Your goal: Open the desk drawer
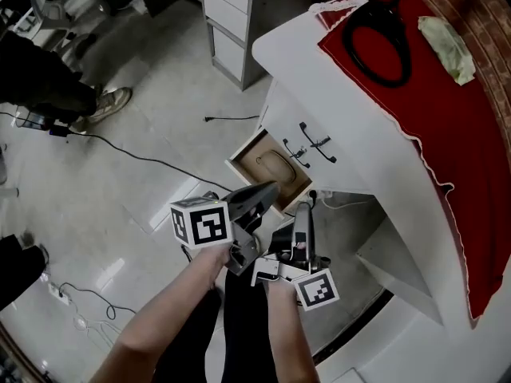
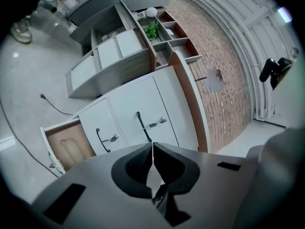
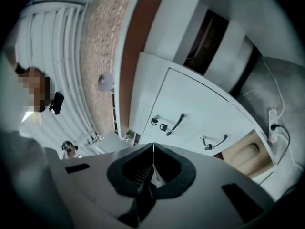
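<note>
The white desk has a drawer unit under its top. Its bottom drawer stands pulled out, showing a pale brown, bare inside; it also shows in the left gripper view and the right gripper view. The two drawers above stay closed, each with a black handle and a lock. My left gripper hovers shut and empty just in front of the open drawer. The right gripper, beside it, is also shut on nothing. Both point at the drawer fronts without touching them.
A red cloth covers the desk top, with a looped black cable and a greenish rag on it. A grey drawer cabinet stands behind. Cables run over the floor; a person's shoe is at the left.
</note>
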The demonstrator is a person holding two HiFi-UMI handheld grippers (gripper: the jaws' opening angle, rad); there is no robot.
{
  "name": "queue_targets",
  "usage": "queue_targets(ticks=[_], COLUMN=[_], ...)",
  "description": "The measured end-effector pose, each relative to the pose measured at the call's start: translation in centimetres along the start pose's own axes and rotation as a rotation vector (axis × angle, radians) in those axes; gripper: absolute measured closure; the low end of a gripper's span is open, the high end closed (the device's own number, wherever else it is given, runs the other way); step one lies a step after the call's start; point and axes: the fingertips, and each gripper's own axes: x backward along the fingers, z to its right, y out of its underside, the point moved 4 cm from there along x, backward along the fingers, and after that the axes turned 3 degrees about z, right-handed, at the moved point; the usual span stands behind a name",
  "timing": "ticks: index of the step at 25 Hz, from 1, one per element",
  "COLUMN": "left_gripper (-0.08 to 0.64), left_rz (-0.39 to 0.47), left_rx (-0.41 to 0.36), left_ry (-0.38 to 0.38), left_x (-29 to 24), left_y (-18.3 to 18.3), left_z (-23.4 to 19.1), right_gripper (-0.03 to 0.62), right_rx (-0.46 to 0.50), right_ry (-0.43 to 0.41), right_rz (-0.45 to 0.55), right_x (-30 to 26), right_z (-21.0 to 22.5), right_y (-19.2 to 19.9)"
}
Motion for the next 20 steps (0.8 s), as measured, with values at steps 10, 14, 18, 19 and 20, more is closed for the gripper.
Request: queue_targets(ticks=[10, 14, 18, 19, 20], left_gripper=[0.545, 0.537, 0.437, 0.431, 0.425], left_rz=[-0.02, -0.018, 0.002, -0.006, -0.014], left_rx=[0.042, 0.07, 0.117, 0.128, 0.139], left_ry=[0.043, 0.04, 0.073, 0.08, 0.087], left_x=[-6.1, -7.5, -9.2, -9.7, -10.1], left_y=[-3.5, -4.5, -5.4, -5.3, -5.2], left_z=[-3.1, -4.3, -4.6, -4.6, -4.6], right_gripper=[0.572, 0.571, 0.502, 0.484, 0.479], right_rx=[-0.097, -0.128, -0.157, -0.173, -0.193], right_ry=[-0.02, -0.009, 0.022, 0.036, 0.052], right_rz=[-0.044, -0.054, -0.07, -0.061, -0.041], right_x=[-5.5, -7.1, -8.4, -8.5, -8.7], right_z=[3.9, 4.6, 5.9, 6.3, 6.9], right_y=[-0.5, -0.5, -0.8, -1.0, -1.2])
